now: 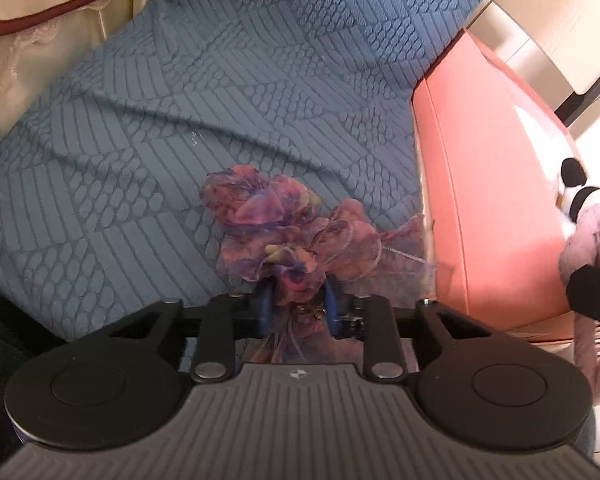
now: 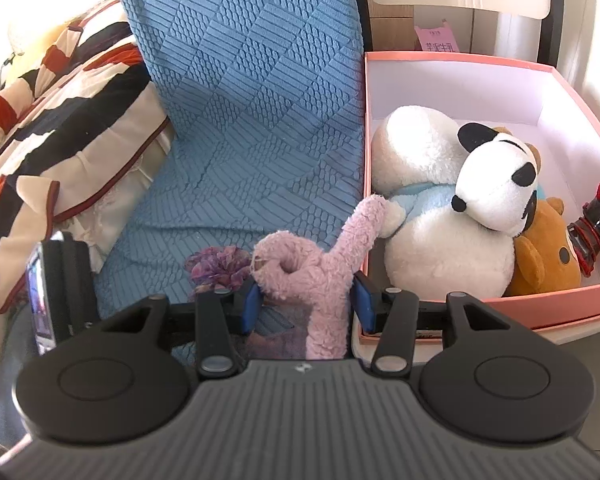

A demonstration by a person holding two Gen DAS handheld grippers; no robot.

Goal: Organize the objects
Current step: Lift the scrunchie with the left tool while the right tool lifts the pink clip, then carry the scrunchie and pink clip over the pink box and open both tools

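Note:
My left gripper [image 1: 298, 304] is shut on a purple-pink gauze ribbon bow [image 1: 284, 224], held just above the blue quilted sofa cover [image 1: 204, 92], beside the pink box's outer wall [image 1: 492, 200]. My right gripper [image 2: 306, 304] is shut on a pink fuzzy plush toy [image 2: 312, 272], whose long limb reaches up to the rim of the pink box [image 2: 452, 58]. The same plush shows at the right edge of the left wrist view [image 1: 588, 240]. The bow also shows in the right wrist view [image 2: 218, 266], left of the plush.
Inside the box lie a white dog plush [image 2: 460, 208] with black ears, a brown bear plush [image 2: 544, 256] and a black-red figure [image 2: 596, 224]. A striped frilled cushion [image 2: 56, 152] lies on the sofa at left. My left gripper's body [image 2: 56, 292] shows at lower left.

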